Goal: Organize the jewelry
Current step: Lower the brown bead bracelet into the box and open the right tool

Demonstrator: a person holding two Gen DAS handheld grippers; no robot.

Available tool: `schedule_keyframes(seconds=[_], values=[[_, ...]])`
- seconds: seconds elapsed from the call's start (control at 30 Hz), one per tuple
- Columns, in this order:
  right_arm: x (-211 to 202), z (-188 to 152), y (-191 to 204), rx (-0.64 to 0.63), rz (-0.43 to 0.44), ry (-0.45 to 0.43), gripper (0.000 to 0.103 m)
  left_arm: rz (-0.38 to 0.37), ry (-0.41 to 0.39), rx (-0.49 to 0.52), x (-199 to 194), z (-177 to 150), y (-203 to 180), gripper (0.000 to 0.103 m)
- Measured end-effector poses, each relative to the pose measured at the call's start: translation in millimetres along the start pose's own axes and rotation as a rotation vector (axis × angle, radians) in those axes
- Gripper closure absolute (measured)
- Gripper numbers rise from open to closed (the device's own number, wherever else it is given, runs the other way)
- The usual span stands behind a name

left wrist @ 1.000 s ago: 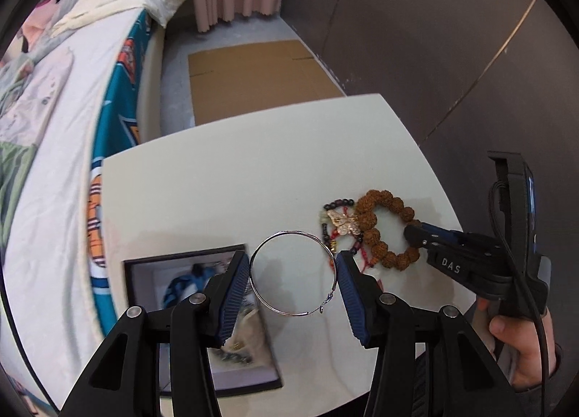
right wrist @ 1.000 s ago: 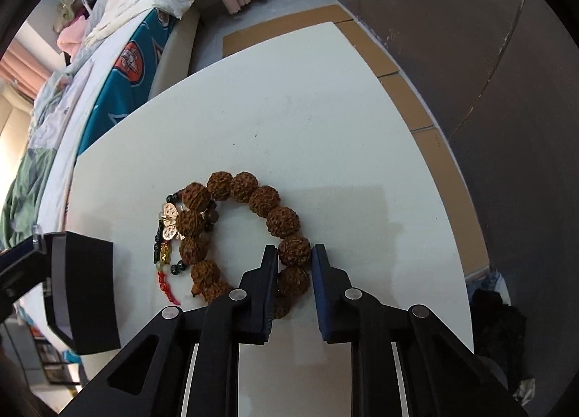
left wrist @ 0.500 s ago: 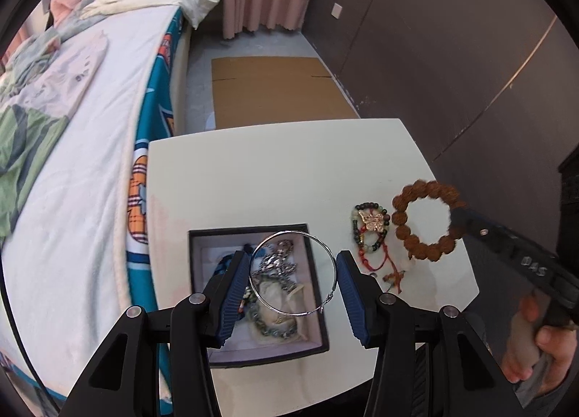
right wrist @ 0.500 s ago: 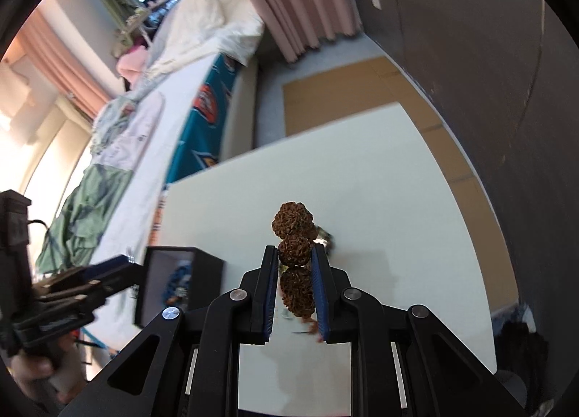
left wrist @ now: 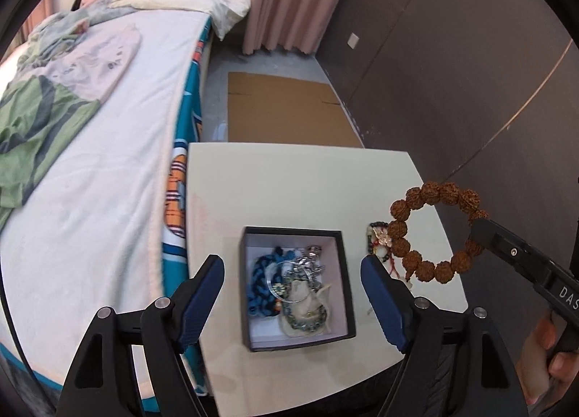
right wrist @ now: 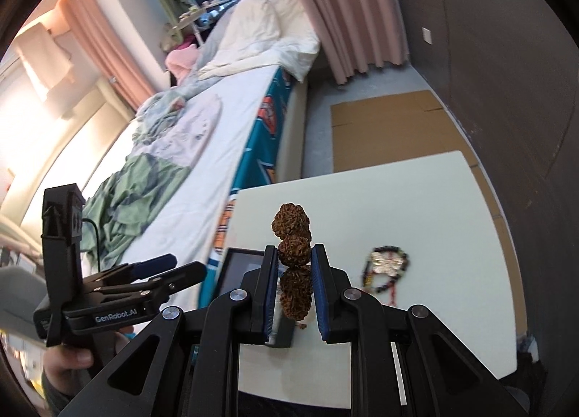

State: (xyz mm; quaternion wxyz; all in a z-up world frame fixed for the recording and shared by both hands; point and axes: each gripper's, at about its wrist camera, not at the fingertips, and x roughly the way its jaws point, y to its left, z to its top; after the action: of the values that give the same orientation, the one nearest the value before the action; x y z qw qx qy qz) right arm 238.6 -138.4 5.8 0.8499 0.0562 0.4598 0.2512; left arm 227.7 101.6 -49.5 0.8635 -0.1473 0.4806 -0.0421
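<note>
Bed with rumpled bedding beside white counter; pink curtains, dark wall, flattened cardboard on grey floor (bright window behind).

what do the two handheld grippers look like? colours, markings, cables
Both are matte black plastic with angular, cut-out finger arms, silver pivot screws and ribbed blue pads. The left gripper carries white "GenRobot.AI" lettering on its side, a boxy black block on top and a thin black cable looping off it. The right gripper shows white "DAS" lettering and a silver screw. No sleeves visible.
</note>
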Motion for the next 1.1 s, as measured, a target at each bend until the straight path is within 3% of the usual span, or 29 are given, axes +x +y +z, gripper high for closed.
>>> schedule_keyframes(seconds=[0.3, 0.37, 0.43, 0.47, 1.1], values=[[20.3, -4.8, 50.2, -0.051, 0.079, 0.03, 0.083, 0.032, -0.045, -0.035, -33.9, -7.8, 34.4, 0.025], [29.6, -7.1, 57.8, -0.076, -0.014, 0.05, 0.074, 0.037, -0.053, -0.04, -41.0, -9.9, 37.9, 0.025], [35.4, -13.4, 68.0, -0.134, -0.068, 0.063, 0.044, 0.038, -0.062, -0.038, -46.5, -11.7, 39.1, 0.025], [32.0, -17.1, 69.1, -0.148, -0.06, 0.052, 0.042, 0.04, -0.067, -0.032, -49.1, -13.2, 38.2, 0.025], [-25.4, -40.9, -17.5, 0.044, -0.073, 0.01, 0.041, 0.001, -0.059, 0.08, -42.6, -23.2, -28.8, 0.025]])
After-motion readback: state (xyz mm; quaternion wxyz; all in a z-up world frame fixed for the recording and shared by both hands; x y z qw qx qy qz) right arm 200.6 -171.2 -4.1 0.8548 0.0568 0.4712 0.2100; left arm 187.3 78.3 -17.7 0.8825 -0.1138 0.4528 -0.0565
